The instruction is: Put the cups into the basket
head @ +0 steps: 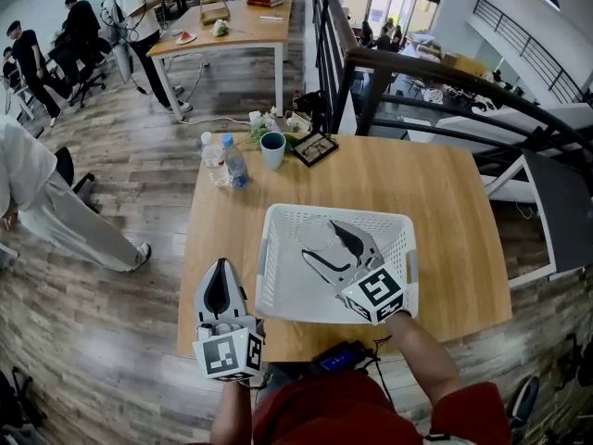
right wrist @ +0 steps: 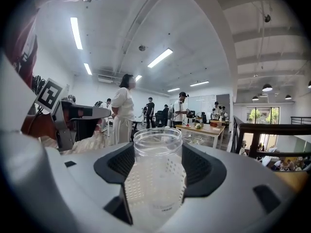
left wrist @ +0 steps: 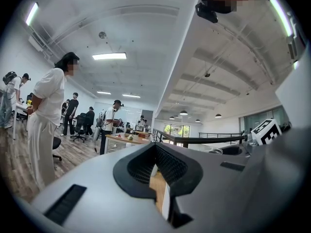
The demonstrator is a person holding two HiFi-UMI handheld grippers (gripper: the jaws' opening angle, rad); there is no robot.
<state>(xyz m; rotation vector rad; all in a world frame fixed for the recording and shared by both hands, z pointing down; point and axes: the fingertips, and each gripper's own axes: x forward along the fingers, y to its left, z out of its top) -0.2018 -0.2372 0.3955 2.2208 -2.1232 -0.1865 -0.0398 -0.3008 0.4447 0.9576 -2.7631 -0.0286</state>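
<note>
Your left claw (head: 220,272) hangs over the near left corner of the counter (head: 463,211), just left of the basket and apart from it. In the left gripper view the left claw (left wrist: 160,191) has its jaws drawn together, with only a thin slit between them. Bare wood shows through that slit, and nothing is held.

At the far left edge of the counter two clear water bottles (head: 225,161) stand upright side by side, touching or nearly so. Just to their right stands a teal cup (head: 272,149), upright and open at the top. It is well apart from the basket and from both of your claws. A dark picture frame (head: 315,148) lies flat just right of that cup.

The white perforated basket (head: 278,290) sits at the middle of the counter, toward your edge. Your right claw (head: 326,241) reaches into it from the near right corner. In the right gripper view this claw (right wrist: 158,176) is clamped on a clear plastic cup (right wrist: 156,147), one jaw on each side of it and its open mouth pointing away from you. The basket's holes show through its wall. From the head view the clear cup (head: 318,236) lies inside the basket's rim, toward the far wall. Whether it touches the bottom cannot be told.
</note>
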